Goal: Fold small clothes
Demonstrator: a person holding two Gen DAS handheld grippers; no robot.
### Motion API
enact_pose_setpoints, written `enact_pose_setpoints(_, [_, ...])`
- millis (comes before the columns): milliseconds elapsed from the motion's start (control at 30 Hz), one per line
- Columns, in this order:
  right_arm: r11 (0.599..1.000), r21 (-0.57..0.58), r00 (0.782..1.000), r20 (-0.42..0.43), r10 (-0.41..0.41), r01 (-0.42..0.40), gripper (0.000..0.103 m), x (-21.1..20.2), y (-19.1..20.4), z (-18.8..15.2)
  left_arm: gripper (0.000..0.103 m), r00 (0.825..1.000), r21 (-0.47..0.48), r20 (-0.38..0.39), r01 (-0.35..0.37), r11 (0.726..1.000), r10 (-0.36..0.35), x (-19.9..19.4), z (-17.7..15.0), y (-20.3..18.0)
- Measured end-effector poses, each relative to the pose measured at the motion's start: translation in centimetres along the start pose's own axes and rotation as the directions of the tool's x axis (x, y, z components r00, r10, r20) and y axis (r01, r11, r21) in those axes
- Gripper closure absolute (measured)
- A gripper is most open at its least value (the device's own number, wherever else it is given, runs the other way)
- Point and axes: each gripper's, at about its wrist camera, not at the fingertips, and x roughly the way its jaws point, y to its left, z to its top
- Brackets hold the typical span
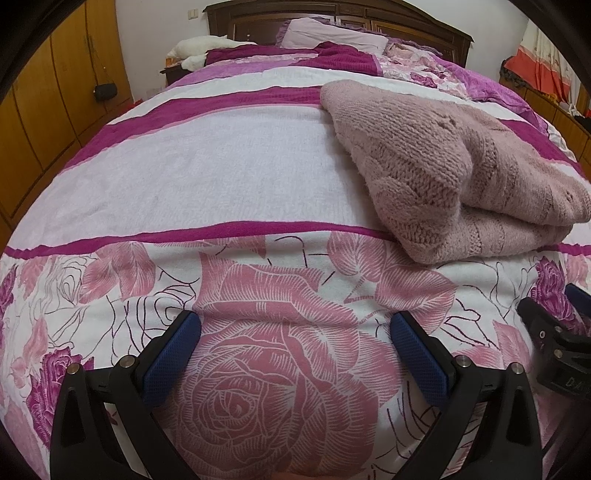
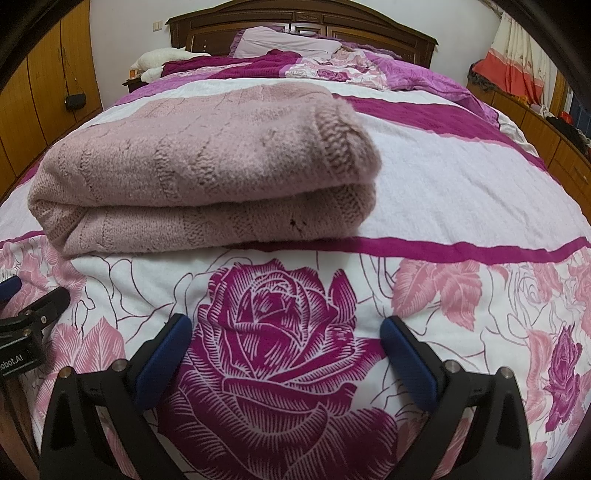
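Note:
A dusty-pink knitted sweater (image 1: 458, 166) lies folded in a thick bundle on the bed, to the upper right in the left wrist view and upper left in the right wrist view (image 2: 199, 162). My left gripper (image 1: 295, 325) hovers open over the floral bedspread, short of the sweater and to its left, with nothing between its blue pads. My right gripper (image 2: 286, 328) is open too, just in front of the sweater's near edge, holding nothing. Each gripper shows at the edge of the other's view: the right gripper (image 1: 554, 332) and the left gripper (image 2: 26, 310).
The bed (image 1: 221, 177) carries a white, magenta and pink rose-print cover. Pillows (image 2: 288, 42) and a dark wooden headboard (image 2: 303, 18) stand at the far end. Wooden wardrobes (image 1: 44, 96) line the left; a low wooden cabinet (image 2: 554, 140) and a curtain (image 2: 517, 66) are on the right.

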Motion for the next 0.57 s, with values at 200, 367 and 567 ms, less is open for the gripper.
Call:
enact_pose_setpoints(200, [1.000, 0.000, 1.000, 0.000, 0.000, 0.000, 0.000, 0.14, -0.03, 0.17, 0.017, 1.000, 0.002, 0.002, -0.003, 1.000, 0.003, 0.00, 0.02, -0.12])
enact_pose_setpoints(367, [1.000, 0.000, 1.000, 0.000, 0.001, -0.001, 0.000, 0.14, -0.11, 0.12, 0.017, 1.000, 0.003, 0.003, -0.004, 1.000, 0.004, -0.03, -0.03, -0.20])
enact_pose_setpoints(567, [1.000, 0.000, 1.000, 0.000, 0.001, -0.001, 0.000, 0.14, -0.13, 0.12, 0.017, 1.000, 0.003, 0.003, -0.003, 1.000, 0.003, -0.02, 0.00, -0.14])
